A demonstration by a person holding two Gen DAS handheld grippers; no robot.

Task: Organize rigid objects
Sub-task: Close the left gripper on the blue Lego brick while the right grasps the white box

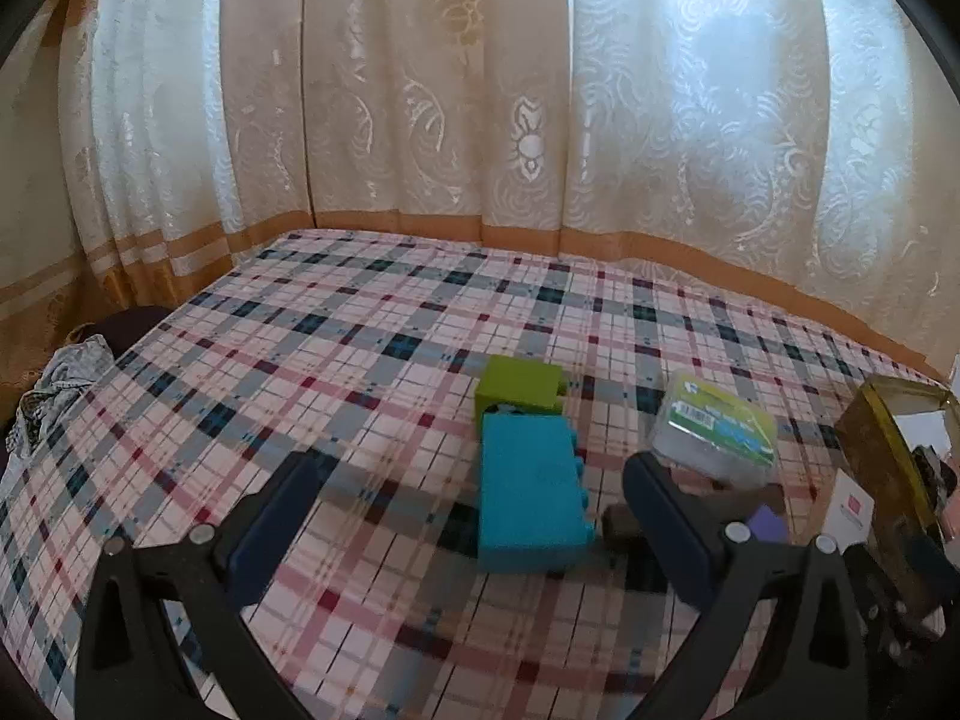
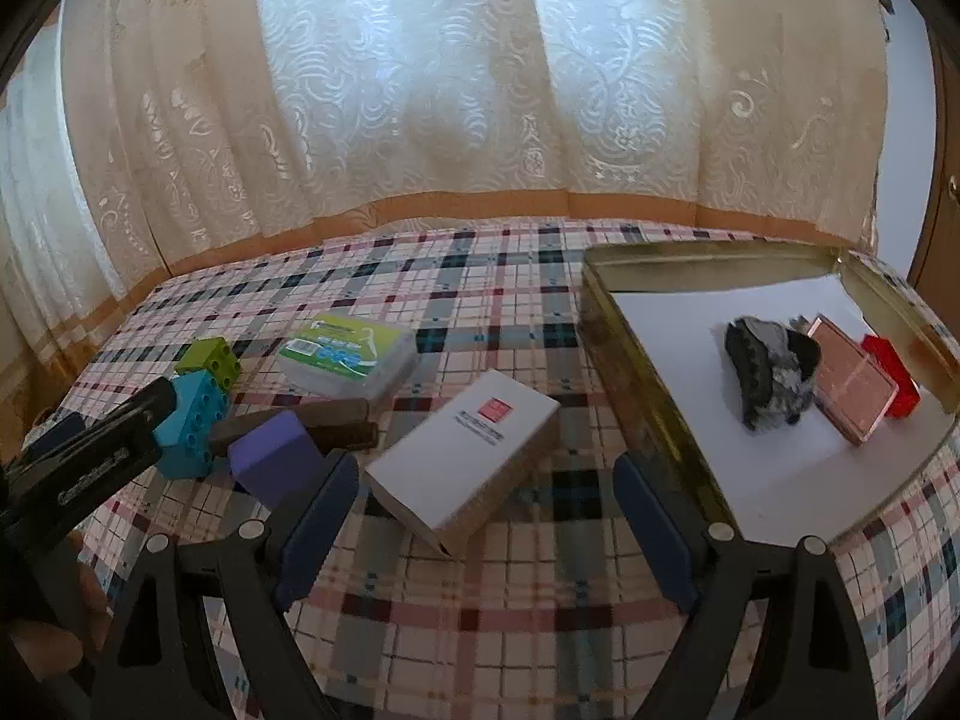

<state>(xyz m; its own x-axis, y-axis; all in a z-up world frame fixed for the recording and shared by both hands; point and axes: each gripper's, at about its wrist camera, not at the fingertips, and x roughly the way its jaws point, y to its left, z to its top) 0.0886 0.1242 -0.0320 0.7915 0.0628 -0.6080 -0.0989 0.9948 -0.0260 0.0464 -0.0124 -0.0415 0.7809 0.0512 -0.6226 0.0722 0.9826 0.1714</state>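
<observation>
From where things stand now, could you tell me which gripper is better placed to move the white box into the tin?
Right. The white box lies directly between the right gripper's open fingers, with the tin immediately beside it. The left gripper is open around the teal brick, farther from the tin.

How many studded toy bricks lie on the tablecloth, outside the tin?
2: a green brick and, touching it in front, a blue brick. The left gripper may hide others.

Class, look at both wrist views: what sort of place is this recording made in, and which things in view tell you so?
Probably a room in a home, not a lab. A table under a plaid tablecloth stands against lace curtains over a bright window. Toy bricks and a gold tin of odds and ends lie on it.
</observation>
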